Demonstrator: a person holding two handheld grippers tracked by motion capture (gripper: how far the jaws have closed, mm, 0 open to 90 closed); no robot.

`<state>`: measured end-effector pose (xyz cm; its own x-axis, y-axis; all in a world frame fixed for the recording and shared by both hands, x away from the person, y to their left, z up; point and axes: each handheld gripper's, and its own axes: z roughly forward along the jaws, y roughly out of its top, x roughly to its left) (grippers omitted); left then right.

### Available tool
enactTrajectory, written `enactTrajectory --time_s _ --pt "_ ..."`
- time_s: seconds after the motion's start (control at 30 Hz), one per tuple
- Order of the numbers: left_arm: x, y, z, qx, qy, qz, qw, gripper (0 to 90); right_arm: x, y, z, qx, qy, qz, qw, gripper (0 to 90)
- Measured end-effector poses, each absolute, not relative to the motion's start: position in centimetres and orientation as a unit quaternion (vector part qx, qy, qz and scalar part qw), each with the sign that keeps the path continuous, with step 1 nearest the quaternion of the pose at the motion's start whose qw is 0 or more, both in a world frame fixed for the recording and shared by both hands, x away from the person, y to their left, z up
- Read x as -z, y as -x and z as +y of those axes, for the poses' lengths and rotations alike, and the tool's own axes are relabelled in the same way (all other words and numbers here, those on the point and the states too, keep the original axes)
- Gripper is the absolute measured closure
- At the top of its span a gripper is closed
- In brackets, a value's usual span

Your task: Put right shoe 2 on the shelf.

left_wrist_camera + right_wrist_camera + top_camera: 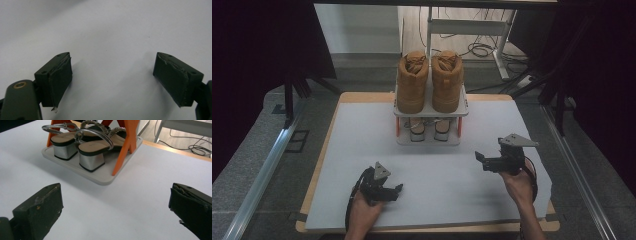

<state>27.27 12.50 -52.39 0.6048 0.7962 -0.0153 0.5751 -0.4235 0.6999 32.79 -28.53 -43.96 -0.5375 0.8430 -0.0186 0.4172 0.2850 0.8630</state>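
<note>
A small two-shelf rack (430, 112) with orange legs stands at the back middle of the white table (362, 145). Two tan boots (413, 82) sit side by side on its top shelf. A pair of silver-heeled sandals (428, 131) sits on the lower shelf (105, 179), heels toward me, and the sandals (90, 148) show close ahead in the right gripper view. My right gripper (480, 158) hovers right of the rack, pointing left at it; the right gripper (116, 200) is open and empty. My left gripper (398, 189) rests low near the front, and the left gripper (112, 72) is open over bare tabletop.
Behind the table stand a white desk frame (472, 27) and loose cables (482, 50) on the floor. Metal rails (267, 165) run along both sides, with dark curtains beyond. The table's wooden edge (362, 96) frames the white sheet.
</note>
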Motion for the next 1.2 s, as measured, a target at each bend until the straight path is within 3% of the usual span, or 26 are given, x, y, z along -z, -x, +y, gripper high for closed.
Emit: enactTrajectory --time_s 0.57,1.2 --pt "52.4 -27.3 12.5 -0.161 -0.829 0.414 0.341 15.6 47.4 -30.8 -31.0 -0.389 -0.434 0.777 0.238 0.0" --pt "52.4 -27.2 12.5 -0.164 -0.829 0.412 0.341 15.6 52.1 -29.6 -32.0 -0.340 -0.458 0.799 0.190 0.0"
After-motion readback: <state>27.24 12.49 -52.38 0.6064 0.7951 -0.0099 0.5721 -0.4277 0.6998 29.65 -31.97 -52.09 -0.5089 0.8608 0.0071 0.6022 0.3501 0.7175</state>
